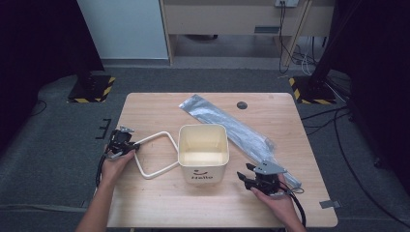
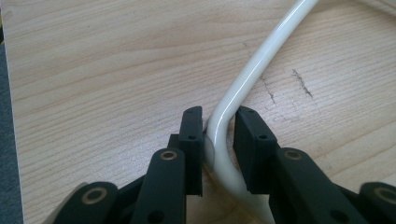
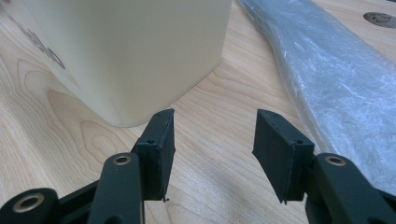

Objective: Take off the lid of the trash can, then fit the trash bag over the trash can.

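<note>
A cream square bin with "Hello" printed on its front stands upright in the middle of the wooden table. Its thin cream wire handle lies folded out to the left on the tabletop. My left gripper is at the handle's far left bend. In the left gripper view the jaws of that gripper are closed on the handle at its bend. My right gripper rests just right of the bin's front corner. Its jaws stand open and empty, with the bin slightly ahead to their left.
A long clear plastic bag lies diagonally from the table's back middle to its front right, passing just right of my right gripper. A small dark round disc sits in the tabletop near the back edge. Grey carpet surrounds the table.
</note>
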`<move>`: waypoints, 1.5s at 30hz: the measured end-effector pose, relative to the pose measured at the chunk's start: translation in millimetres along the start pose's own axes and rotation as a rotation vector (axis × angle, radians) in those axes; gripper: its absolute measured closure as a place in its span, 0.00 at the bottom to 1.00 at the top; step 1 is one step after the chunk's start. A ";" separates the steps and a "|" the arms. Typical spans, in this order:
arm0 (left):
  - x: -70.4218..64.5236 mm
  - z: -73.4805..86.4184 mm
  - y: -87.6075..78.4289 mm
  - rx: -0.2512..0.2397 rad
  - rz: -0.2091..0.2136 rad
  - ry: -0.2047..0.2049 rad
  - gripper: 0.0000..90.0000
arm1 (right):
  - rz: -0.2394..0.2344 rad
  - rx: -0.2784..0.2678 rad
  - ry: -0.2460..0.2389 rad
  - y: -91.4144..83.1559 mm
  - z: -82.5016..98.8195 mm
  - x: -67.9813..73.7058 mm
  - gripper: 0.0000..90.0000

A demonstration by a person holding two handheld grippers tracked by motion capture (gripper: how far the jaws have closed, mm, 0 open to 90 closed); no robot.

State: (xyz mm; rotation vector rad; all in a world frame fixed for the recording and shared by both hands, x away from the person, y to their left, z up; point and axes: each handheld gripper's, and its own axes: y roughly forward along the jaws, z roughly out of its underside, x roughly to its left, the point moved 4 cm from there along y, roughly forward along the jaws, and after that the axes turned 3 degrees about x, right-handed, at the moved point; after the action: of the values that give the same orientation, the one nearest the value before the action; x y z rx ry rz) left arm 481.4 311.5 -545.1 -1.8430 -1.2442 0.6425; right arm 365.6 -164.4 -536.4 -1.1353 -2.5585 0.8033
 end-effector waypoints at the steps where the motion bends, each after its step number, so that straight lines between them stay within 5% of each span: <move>1: 0.2 0.0 0.1 -0.001 0.000 -0.001 0.80 | 0.000 0.000 0.000 0.0 0.0 0.0 0.54; 8: 0.7 0.2 -0.2 0.000 -0.015 -0.001 0.67 | 0.002 0.008 0.006 -1.0 0.4 -1.9 0.50; 10: -0.2 -0.6 -2.4 -0.007 -0.024 -0.001 0.57 | 0.001 0.012 0.006 -0.6 0.4 -2.8 0.47; 18: -13.8 -9.1 -27.0 -0.098 -0.003 0.024 0.34 | 0.028 0.026 0.015 -4.8 -2.9 -5.5 0.34; 27: -41.4 -19.4 -63.7 -0.218 0.079 0.054 0.10 | 0.043 0.071 0.026 -1.8 -5.1 -8.1 0.25; 39: -75.8 -20.3 -74.7 -0.264 0.149 0.128 0.06 | 0.096 0.061 0.025 -4.1 -31.9 -30.0 0.17; 45: -85.6 -18.1 -75.1 -0.293 0.168 0.112 0.07 | 0.116 0.120 0.022 33.8 -57.2 -51.0 0.19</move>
State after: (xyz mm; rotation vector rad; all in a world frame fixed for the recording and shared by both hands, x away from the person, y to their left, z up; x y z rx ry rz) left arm 423.6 241.0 -474.5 -2.2121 -1.1664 0.4557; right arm 444.2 -161.2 -507.8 -1.2562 -2.4088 0.9515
